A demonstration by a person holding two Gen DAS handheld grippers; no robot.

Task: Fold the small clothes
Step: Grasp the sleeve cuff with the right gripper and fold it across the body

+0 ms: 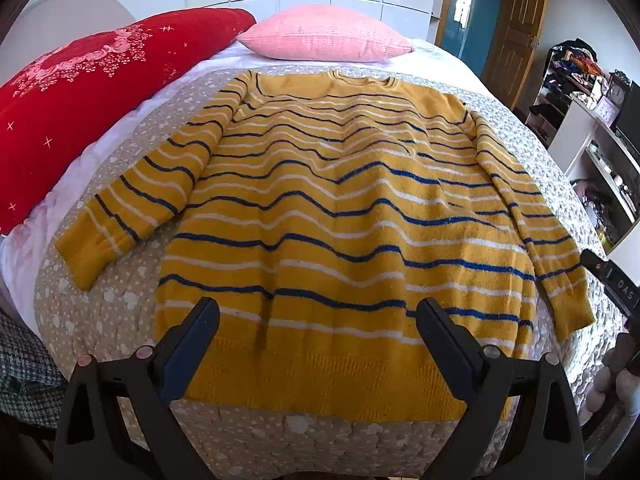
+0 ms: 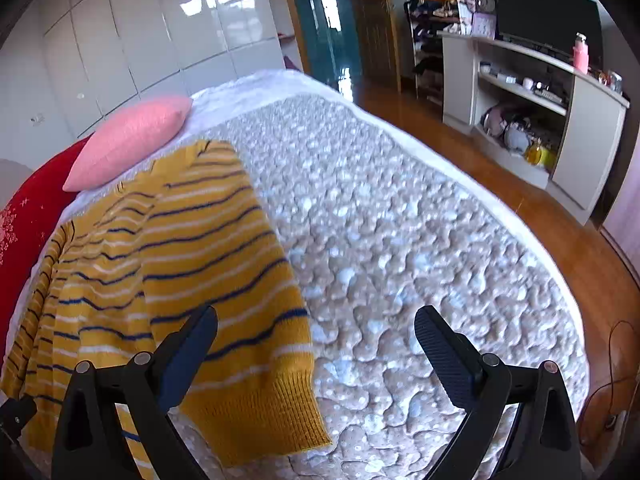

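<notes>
A yellow sweater [image 1: 340, 208] with blue and white stripes lies flat and spread out on the bed, neck toward the pillows, both sleeves angled outward. My left gripper [image 1: 318, 316] is open and empty, hovering just above the sweater's bottom hem. In the right wrist view the sweater's right sleeve [image 2: 240, 300] lies at the left with its cuff near the frame's bottom. My right gripper [image 2: 316, 324] is open and empty, over the bedspread just right of that cuff. The right gripper's body [image 1: 616, 284] shows at the right edge of the left wrist view.
The bed has a beige quilted cover [image 2: 400, 240]. A pink pillow [image 1: 326, 34] and a red pillow [image 1: 80, 88] lie at the head. A white shelf unit [image 2: 540, 92] with clutter stands across a wood floor on the right. A checked cloth [image 1: 24, 376] lies at the left.
</notes>
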